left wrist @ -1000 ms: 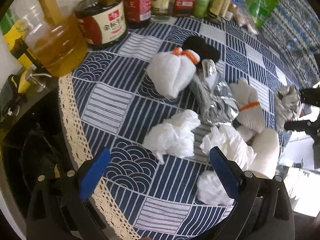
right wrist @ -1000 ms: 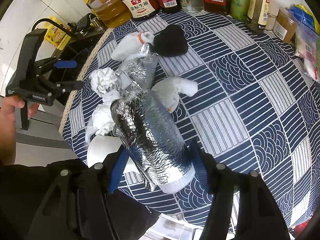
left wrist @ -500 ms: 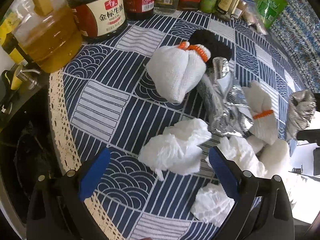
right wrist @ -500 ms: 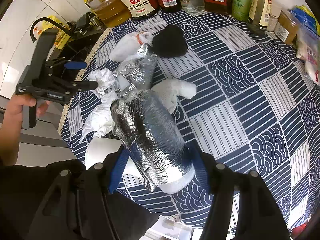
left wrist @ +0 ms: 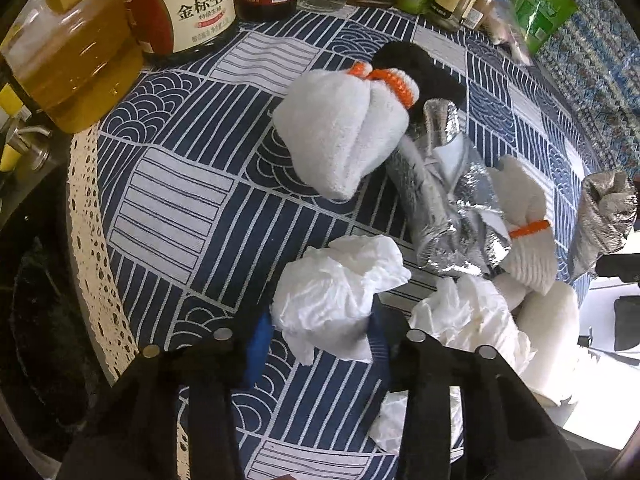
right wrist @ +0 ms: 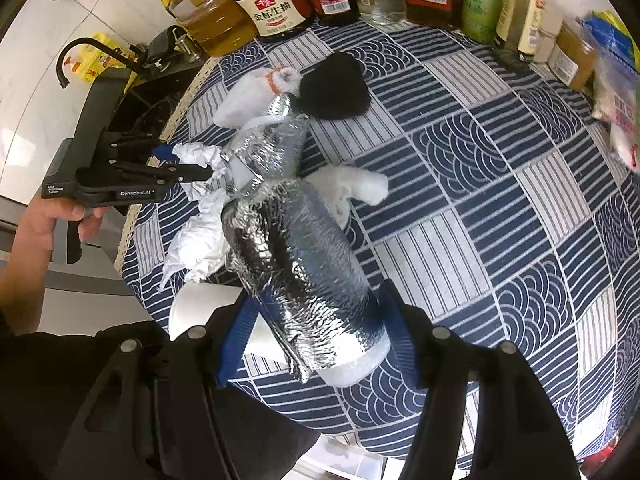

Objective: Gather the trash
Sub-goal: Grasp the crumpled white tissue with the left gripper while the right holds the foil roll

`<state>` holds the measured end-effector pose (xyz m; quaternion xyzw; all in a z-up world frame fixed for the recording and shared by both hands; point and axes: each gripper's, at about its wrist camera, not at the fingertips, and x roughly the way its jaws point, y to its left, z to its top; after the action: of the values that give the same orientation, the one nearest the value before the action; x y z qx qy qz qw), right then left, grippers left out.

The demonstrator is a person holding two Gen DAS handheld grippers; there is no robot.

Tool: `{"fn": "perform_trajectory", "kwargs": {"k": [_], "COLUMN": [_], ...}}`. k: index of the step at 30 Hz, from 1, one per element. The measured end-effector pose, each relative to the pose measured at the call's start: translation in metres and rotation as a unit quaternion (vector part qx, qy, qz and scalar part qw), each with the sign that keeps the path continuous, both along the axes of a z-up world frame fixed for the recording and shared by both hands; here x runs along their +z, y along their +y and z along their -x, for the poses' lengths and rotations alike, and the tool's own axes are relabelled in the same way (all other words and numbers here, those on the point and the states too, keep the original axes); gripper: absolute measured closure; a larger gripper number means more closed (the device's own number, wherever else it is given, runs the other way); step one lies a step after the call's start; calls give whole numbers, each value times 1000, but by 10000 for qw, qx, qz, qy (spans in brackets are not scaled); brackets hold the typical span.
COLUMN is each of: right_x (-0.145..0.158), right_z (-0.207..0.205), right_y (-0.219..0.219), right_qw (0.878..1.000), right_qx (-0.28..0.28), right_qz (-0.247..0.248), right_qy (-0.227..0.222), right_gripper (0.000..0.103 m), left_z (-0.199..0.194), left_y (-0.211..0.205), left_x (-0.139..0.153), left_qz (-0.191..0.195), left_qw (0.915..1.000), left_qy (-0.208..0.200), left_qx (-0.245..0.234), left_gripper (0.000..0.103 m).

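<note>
A crumpled white tissue (left wrist: pixel 336 296) lies near the table's left edge, between the blue pads of my left gripper (left wrist: pixel 318 338). Its jaws are closing and the pads press on the tissue's sides. The right wrist view shows the same left gripper (right wrist: pixel 192 164) around that tissue (right wrist: pixel 198 154). My right gripper (right wrist: pixel 316 340) is shut on a long silver foil bag (right wrist: pixel 304 264), held above the table's near edge. More tissues (left wrist: pixel 468 316), a second foil wrapper (left wrist: pixel 452 200) and a white paper cup (left wrist: pixel 552 340) lie close by.
Two rolled white socks with orange bands (left wrist: pixel 340 136) (left wrist: pixel 524 232) and a black sock (left wrist: pixel 416 68) lie among the trash. An oil jug (left wrist: pixel 72 64), a soy sauce bottle (left wrist: pixel 188 12) and several bottles line the back. A sink with a black faucet (right wrist: pixel 80 52) sits beyond the lace edge (left wrist: pixel 84 220).
My left gripper came down over the crumpled tissue and its jaws went from wide apart to pressed on it. The right gripper and foil bag stayed still.
</note>
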<state>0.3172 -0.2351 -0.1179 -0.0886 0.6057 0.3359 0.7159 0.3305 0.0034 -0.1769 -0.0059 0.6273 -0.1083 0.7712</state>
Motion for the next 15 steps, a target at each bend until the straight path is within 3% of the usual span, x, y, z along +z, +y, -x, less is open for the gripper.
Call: {"fn": "perform_trajectory", "kwargs": {"k": [10,15], "right_x": [11,13], "right_z": [-7,-8], "right_y": [35,66], "right_qw": [9997,9992], "right_qx": [232,401], "right_qz": [-17,22], "right_qy": [-30,-3], "right_gripper": [42,42], "left_z": [18,32], "left_y": [23,54], "left_x": [30,44], "left_qz": [243,288], "left_qw": [9985,9964], "left_qy": [-289,-416], "left_qx": [400,675], "left_gripper": [65,65]}}
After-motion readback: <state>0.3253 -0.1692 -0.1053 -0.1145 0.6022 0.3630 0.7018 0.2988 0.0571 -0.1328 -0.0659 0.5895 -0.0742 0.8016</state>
